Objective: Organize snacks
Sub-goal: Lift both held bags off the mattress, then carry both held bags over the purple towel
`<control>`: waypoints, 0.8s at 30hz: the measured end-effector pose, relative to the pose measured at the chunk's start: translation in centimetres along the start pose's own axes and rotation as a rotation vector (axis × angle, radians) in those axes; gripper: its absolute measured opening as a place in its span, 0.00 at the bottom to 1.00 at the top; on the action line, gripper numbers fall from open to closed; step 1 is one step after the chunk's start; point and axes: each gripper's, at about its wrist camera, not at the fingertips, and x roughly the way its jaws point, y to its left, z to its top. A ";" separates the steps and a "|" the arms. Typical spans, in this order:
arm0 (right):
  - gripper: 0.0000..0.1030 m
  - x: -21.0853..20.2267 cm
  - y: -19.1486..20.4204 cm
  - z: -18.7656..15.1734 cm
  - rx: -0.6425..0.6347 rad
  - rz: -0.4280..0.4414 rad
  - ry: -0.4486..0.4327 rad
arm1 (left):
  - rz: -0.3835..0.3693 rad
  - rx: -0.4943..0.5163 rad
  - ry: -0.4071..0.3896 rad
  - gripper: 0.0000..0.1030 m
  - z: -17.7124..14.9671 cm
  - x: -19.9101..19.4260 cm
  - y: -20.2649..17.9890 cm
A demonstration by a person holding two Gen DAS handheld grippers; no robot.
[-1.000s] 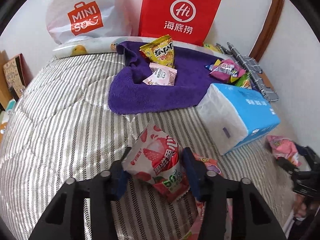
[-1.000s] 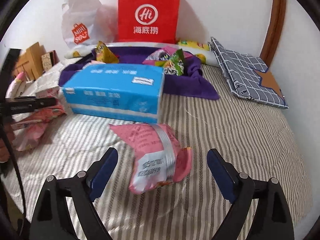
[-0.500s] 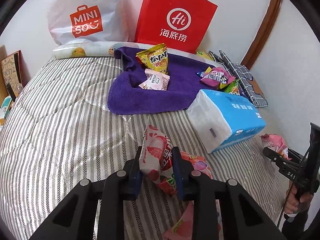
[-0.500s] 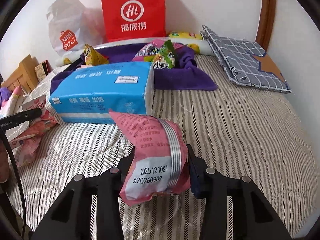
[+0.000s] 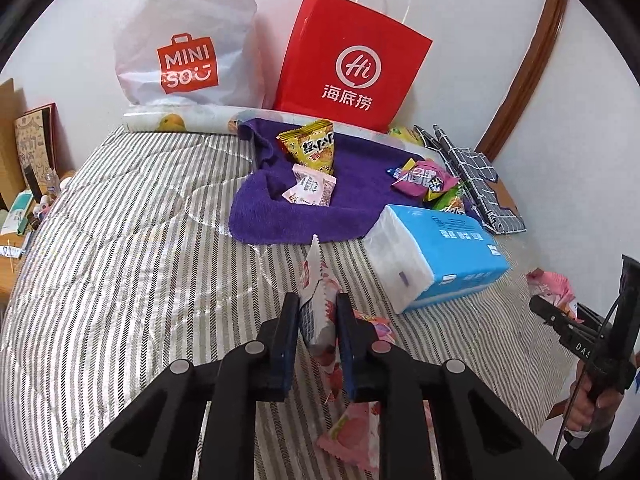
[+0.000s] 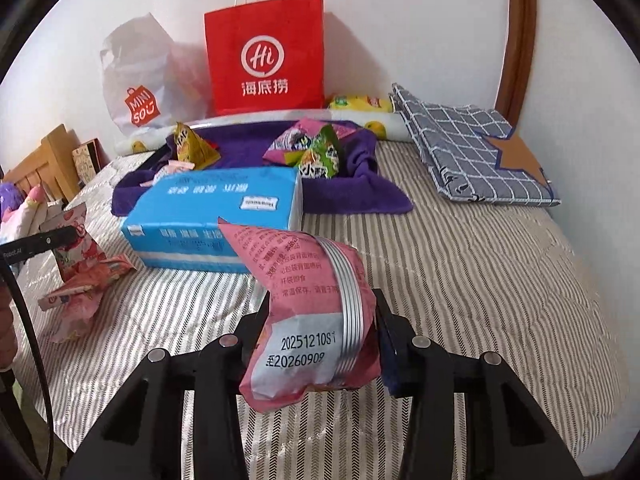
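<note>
We have both packets pinched; left gripper point(image 5: 318, 320) fingers squeeze strawberry packet point(image 5: 316, 300), long axis pointing 12 o'clock; right gripper point(image 6: 320, 316) fingers clamp pink packet point(image 6: 308, 312); purple towel point(image 5: 352, 208) lies 12 o'clock of left, 11 o'clock of right, beyond tissue pack point(image 6: 216, 216); left nearer, clearer path.

Home bedroom, bed point(image 5: 120, 240) under a striped quilted cover, wooden headboard point(image 6: 44, 160) at its side, folded checked bedding point(image 6: 472, 152), shop carrier bags point(image 5: 352, 68) against a plain white wall point(image 6: 420, 20), tissue pack point(image 5: 436, 252), plush toy point(image 6: 12, 200)
</note>
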 end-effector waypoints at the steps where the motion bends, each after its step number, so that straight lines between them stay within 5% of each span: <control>1: 0.42 -0.1 0.0 0.0 0.002 0.001 -0.002 | -0.003 0.002 -0.002 0.17 0.0 -0.2 -0.1; 24: 0.41 -2.5 1.6 5.4 -0.017 0.035 -0.084 | -0.121 0.054 -0.057 0.17 2.6 -2.6 -7.7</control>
